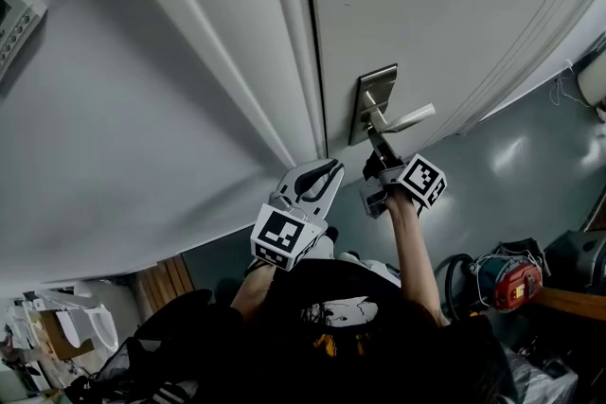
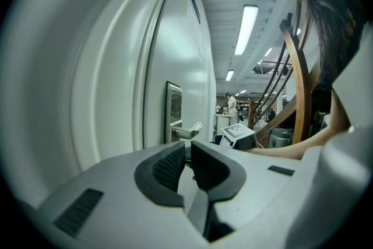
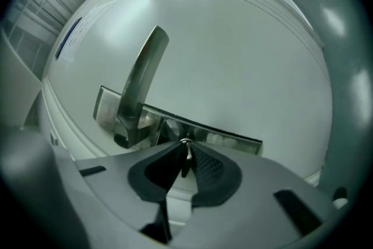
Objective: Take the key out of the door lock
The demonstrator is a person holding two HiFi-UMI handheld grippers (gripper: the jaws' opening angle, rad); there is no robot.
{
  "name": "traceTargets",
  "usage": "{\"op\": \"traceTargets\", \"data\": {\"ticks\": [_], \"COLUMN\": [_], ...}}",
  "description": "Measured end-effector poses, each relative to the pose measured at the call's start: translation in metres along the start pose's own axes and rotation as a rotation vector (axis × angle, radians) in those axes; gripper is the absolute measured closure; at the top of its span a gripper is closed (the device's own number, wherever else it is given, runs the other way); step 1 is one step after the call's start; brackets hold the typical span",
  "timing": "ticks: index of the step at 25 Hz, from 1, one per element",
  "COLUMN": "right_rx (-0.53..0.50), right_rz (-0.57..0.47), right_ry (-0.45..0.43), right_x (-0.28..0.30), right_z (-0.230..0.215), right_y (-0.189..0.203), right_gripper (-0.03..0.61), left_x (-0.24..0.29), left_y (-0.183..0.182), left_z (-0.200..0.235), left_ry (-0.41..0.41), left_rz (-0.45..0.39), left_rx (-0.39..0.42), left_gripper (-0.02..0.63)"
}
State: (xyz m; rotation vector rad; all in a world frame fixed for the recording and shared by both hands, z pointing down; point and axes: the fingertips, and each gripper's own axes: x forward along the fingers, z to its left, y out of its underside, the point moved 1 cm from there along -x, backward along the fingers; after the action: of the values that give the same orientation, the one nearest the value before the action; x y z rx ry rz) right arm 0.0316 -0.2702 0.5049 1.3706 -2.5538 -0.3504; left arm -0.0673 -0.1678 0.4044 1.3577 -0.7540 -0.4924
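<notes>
right gripper [image 3: 185, 161] is clamped on the key [image 3: 186, 147], which looks still seated in the lock plate [image 3: 233, 140], at 4 o'clock from the door handle [image 3: 141, 76]. left gripper [image 2: 186, 155] is closed and empty. next up, i'd say: a straight pull out.

Right gripper [image 3: 185, 144], raised at the end of the outstretched bare right forearm [image 1: 417, 251]: jaws closed on the thin key [image 3: 187, 155]. Left gripper [image 2: 187, 153], held just beside it and slightly lower on the left forearm [image 1: 249, 290]: jaws drawn together, nothing between them, tips pointing up.
</notes>
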Motion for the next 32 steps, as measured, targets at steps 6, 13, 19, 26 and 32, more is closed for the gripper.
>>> {"op": "traceTargets", "data": {"ticks": [6, 13, 19, 26, 32], "right_rx": [0.139, 0.187, 0.241, 0.28, 0.344], "right_rz": [-0.02, -0.032, -0.042, -0.044, -0.048], "right_ry": [-0.045, -0.047, -0.05, -0.051, -0.065], "right_x": [-0.001, -0.001, -0.003, -0.005, -0.039], "right_z": [-0.001, -0.003, -0.003, -0.002, -0.013], "right_y": [0.001, 0.001, 0.001, 0.002, 0.009], "right_gripper": [0.557, 0.558, 0.558, 0.558, 0.558], "left_x": [0.002, 0.004, 0.001, -0.002, 0.001], "left_y": [0.001, 0.002, 0.001, 0.001, 0.003], "left_z": [0.006, 0.0, -0.003, -0.004, -0.005], "left_ry": [-0.012, -0.006, -0.014, -0.029, -0.03], "left_rz": [-0.001, 0.003, 0.006, 0.012, 0.02], "left_rx": [-0.014, -0.009, 0.001, 0.0, 0.005], "left_gripper": [0.577, 0.577, 0.577, 0.577, 0.577]}}
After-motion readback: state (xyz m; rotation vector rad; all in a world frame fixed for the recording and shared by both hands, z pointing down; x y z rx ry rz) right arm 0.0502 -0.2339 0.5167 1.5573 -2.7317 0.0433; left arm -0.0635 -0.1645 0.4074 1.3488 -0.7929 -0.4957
